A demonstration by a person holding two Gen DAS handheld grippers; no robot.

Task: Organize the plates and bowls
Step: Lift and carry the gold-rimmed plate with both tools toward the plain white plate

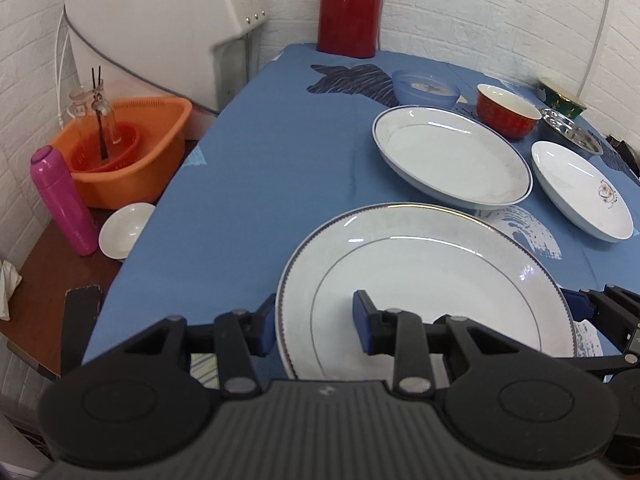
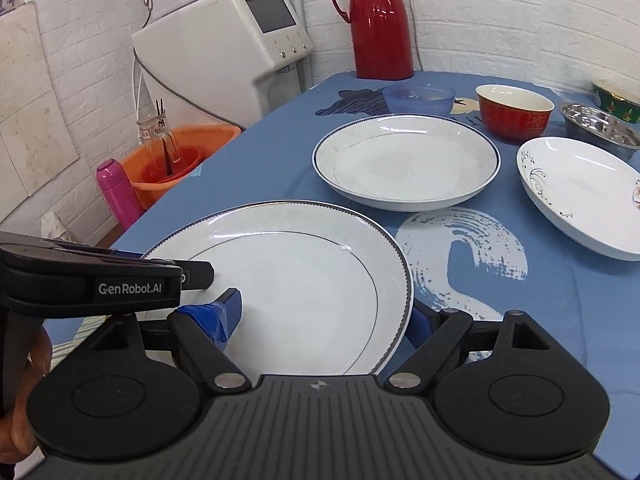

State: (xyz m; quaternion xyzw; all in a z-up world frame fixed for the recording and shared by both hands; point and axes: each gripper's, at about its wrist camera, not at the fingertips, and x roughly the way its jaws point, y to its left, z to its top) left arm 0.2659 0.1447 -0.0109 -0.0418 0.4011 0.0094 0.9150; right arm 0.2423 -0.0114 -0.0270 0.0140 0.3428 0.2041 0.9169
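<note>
In the left wrist view our left gripper (image 1: pixel 316 320) has its jaws apart astride the near-left rim of the flat plate (image 1: pixel 424 276) on the blue tablecloth (image 1: pixel 260 168). In the right wrist view our right gripper (image 2: pixel 326 312) straddles the same plate's (image 2: pixel 304 280) right rim, jaws apart; the left gripper (image 2: pixel 120 276) reaches over its other edge.

Three white plates sit on the table (image 2: pixel 280 168): a flat rimmed plate (image 2: pixel 296 288), a blue-edged deep plate (image 2: pixel 404 160) and a patterned plate (image 2: pixel 580 188). Four bowls stand behind them on the table: blue plastic bowl (image 2: pixel 420 98), red bowl (image 2: pixel 516 114), steel bowl (image 2: pixel 600 128), green bowl (image 2: pixel 618 102). One small white bowl (image 1: pixel 126 230) sits beside the table. One red jug (image 2: pixel 380 24), one pink bottle (image 1: pixel 64 200), one orange basin (image 1: pixel 132 152).
</note>
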